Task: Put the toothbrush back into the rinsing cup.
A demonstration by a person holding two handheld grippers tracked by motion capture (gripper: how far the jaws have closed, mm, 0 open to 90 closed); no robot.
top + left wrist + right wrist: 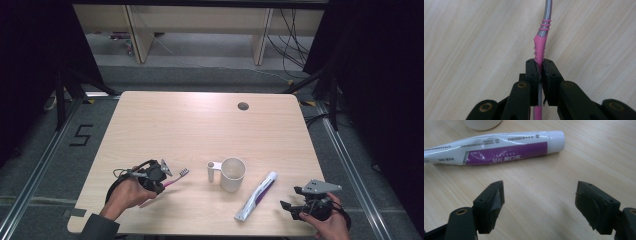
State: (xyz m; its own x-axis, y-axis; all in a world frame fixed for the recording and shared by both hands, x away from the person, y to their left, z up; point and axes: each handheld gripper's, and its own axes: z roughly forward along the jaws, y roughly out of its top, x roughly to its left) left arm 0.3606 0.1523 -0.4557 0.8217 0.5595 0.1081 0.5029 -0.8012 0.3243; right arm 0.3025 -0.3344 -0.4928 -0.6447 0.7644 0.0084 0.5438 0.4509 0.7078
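Toothbrush [540, 47] handling is seen on a pale wooden table [200, 125], the largest thing in the high view, with a small round hole [243, 106] near its far edge. On the table's near half a cream mug [232, 174] is seen standing upright, its handle turned to the left. Just to the right of the mug, apart from it, a white and purple toothpaste tube [257, 196] is laid flat on a slant, its cap end pointing away from the person.

The left gripper [161, 176] is held at the near left of the table, to the left of the mug. Its jaws are clenched on the pink part of the toothbrush handle, which is pinched upright between the two pads [533, 72] in the left gripper view; the pink ribbed grip and the grey neck with pink rings are seen running out beyond the fingertips, over the bare wood. In the high view the bristle head is seen pointing toward the mug, well short of it, while the rear of the handle trails back past the hand.

The right gripper [539, 205] is held at the near right corner, its jaws spread wide with nothing between them. The tube is seen lying across the table just beyond its fingertips [496, 195], untouched.
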